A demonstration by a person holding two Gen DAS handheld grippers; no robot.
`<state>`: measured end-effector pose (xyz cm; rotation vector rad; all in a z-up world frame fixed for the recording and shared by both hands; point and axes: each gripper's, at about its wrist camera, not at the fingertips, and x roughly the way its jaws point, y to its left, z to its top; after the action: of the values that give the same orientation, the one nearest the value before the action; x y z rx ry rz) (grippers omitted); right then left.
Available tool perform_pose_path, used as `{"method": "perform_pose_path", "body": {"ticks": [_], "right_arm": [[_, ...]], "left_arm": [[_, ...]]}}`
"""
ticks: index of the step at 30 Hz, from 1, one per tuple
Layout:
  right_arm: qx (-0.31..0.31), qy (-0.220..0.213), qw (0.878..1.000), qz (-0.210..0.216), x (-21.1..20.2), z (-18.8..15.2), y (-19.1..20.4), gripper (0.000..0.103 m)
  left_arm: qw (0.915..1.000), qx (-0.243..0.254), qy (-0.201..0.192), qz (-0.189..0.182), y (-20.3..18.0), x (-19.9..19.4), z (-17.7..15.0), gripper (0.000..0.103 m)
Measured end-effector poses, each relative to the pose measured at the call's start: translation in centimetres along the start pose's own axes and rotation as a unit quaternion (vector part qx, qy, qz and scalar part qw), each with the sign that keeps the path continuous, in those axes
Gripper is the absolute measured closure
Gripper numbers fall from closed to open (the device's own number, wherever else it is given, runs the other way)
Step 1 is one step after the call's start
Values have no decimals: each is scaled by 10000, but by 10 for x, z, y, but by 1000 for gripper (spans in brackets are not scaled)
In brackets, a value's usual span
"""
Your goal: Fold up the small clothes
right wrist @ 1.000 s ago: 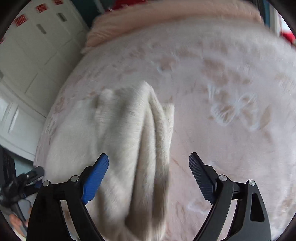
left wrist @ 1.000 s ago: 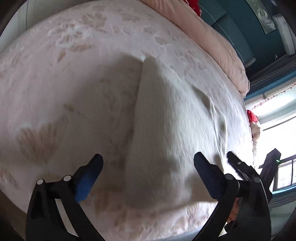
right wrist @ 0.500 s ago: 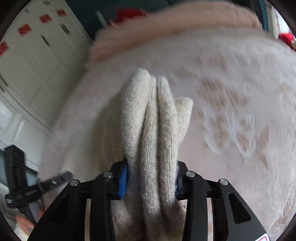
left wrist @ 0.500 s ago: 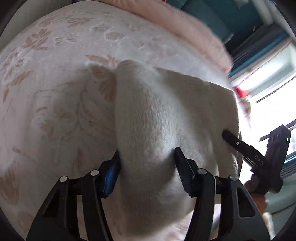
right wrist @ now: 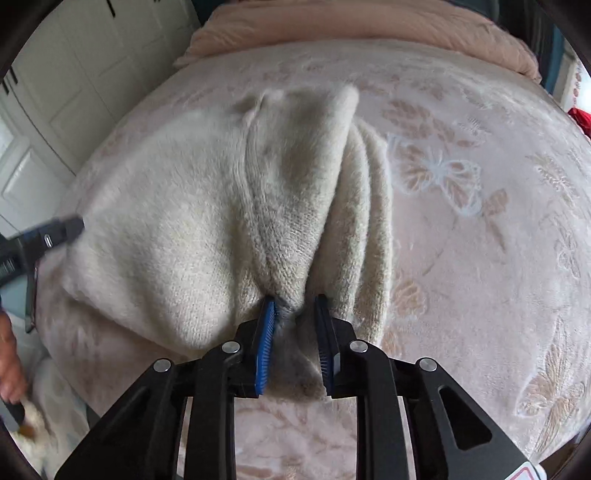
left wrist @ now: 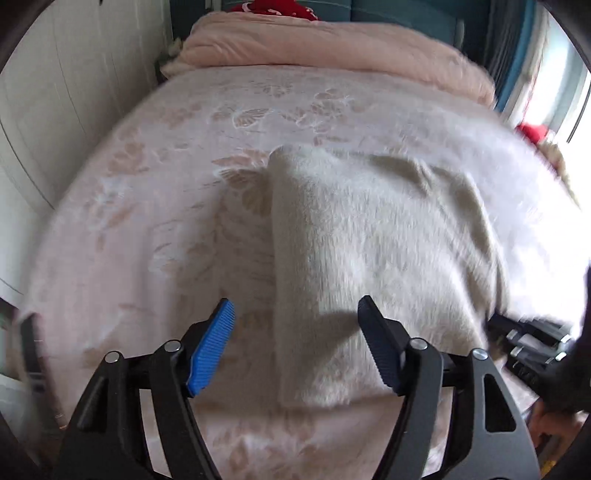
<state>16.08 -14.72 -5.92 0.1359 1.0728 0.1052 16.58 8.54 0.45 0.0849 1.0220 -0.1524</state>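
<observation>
Right gripper (right wrist: 293, 314) low over bed (right wrist: 480, 258) — jaws pinching cream sweater (right wrist: 177, 221).

A pale pink bedspread (left wrist: 177, 206) patterned with butterflies covered the bed; a folded peach quilt (left wrist: 332, 48) lay along its far edge, a red item (left wrist: 273, 7) behind it, white cabinet doors (right wrist: 92, 66) to the bedspread's left.

A bed (left wrist: 177, 206) fills most of both views, covered by a pale pink spread with a raised pattern of butterflies and leaves. Across the top of the frame lies a folded peach blanket (left wrist: 332, 48), with something red (left wrist: 273, 7) behind it against a teal wall (left wrist: 406, 14). White panelled cupboard doors (right wrist: 85, 74) stand at the upper left. Bright daylight comes from a window (left wrist: 569, 92) at the upper right of the left wrist view.
</observation>
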Motion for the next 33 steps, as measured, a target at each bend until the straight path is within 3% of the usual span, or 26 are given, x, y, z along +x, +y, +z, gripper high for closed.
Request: {"method": "perform_pose_path", "body": {"ticks": [3, 6, 9, 10, 11, 15, 23, 24, 25, 27, 33], "right_arm": [[155, -344, 9991, 205, -37, 3, 7, 84], [-209, -420, 9984, 328, -49, 0, 24, 84], [-437, -51, 9990, 95, -23, -6, 29, 86], [-440, 98, 9990, -77, -8, -9, 25, 94], [-424, 172, 9988, -144, -2, -11, 20, 96], [-91, 191, 9998, -6, -7, -6, 13, 95], [-3, -343, 9993, -167, -69, -31, 21, 83], [24, -428, 9987, -276, -75, -37, 19, 72], [73, -488, 9982, -345, -80, -43, 16, 61], [194, -579, 9972, -435, -90, -56, 11, 56], [462, -717, 9937, -724, -104, -83, -5, 43]], "left_arm": [[9998, -75, 180, 65, -8, -8, -8, 35], [9996, -137, 251, 87, -13, -10, -16, 34], [9988, -40, 347, 352, -22, -3, -20, 34], [9982, 5, 376, 470, -24, 1, -21, 34], [9970, 36, 445, 625, -25, 6, -22, 34], [9947, -119, 720, 723, -17, 23, -27, 32], [9964, -142, 485, 680, -24, -11, -39, 33], [9969, -157, 439, 639, -26, -17, -42, 32], [9972, -160, 376, 627, -30, -22, -46, 24], [9981, -137, 172, 580, -38, -33, -53, 13], [9974, 207, -436, 534, -68, -61, -80, 9]]}}
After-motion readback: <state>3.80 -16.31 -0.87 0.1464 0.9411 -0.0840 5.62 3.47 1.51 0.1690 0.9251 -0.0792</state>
